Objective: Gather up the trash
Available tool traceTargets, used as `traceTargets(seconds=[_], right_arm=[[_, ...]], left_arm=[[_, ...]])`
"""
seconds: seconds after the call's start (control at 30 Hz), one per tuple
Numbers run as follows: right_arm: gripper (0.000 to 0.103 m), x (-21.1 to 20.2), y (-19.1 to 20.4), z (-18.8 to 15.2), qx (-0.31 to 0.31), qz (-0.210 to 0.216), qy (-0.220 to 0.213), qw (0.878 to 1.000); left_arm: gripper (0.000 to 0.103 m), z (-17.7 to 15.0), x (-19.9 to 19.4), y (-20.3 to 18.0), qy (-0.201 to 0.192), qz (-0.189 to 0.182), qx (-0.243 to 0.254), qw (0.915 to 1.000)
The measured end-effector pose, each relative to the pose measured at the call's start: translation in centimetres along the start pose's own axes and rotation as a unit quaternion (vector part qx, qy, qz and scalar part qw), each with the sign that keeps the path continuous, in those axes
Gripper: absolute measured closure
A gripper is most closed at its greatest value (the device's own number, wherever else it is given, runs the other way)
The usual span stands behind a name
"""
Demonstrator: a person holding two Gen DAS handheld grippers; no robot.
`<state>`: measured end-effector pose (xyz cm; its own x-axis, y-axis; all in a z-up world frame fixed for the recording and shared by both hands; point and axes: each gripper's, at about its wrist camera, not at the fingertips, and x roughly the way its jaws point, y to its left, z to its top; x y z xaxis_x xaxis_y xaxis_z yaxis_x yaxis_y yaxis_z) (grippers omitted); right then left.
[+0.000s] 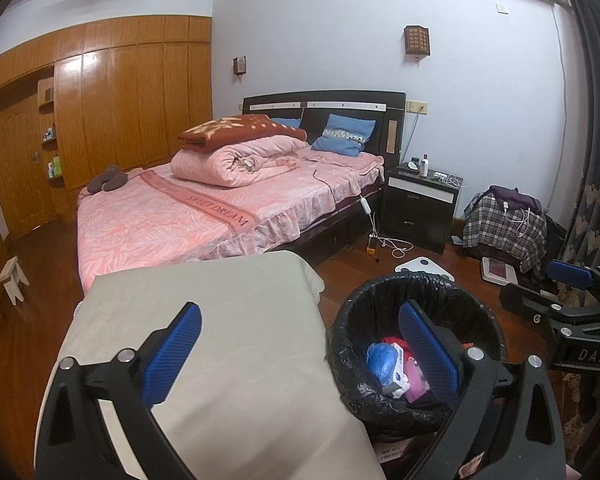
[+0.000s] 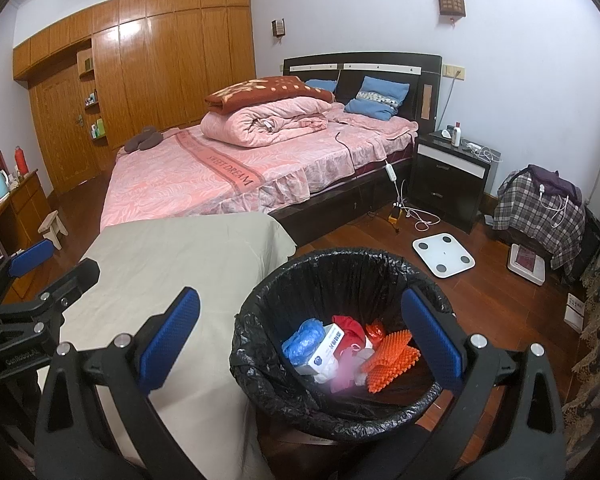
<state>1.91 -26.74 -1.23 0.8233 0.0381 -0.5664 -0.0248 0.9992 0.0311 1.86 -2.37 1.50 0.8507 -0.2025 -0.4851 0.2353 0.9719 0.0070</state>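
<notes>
A: Okay, count?
B: One round bin with a black plastic liner (image 2: 340, 412) on the wood floor, beside one table under a beige cloth (image 2: 187, 264). Trash inside: one crumpled blue plastic piece (image 2: 303, 340), one white printed carton (image 2: 327, 354), one red fabric lump (image 2: 350, 330), one spiky orange plastic piece (image 2: 388, 356).
A: Tongs?
B: Two. Left tongs (image 1: 300, 354) released, nothing held, straddling table edge and bin. Right tongs (image 2: 300, 340) released too, directly above the bin; trash lies between and below the fingers.
</notes>
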Motion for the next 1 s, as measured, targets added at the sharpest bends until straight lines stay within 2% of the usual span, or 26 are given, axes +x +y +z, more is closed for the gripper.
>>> traceTargets(seconds=[1.0], right_arm=[[0.005,0.04,0.01,-0.1,0.001,0.0,0.002,1.0]], left_arm=[[0.006,-0.28,-0.11,0.48,0.005,0.0,-0.001,1.0]])
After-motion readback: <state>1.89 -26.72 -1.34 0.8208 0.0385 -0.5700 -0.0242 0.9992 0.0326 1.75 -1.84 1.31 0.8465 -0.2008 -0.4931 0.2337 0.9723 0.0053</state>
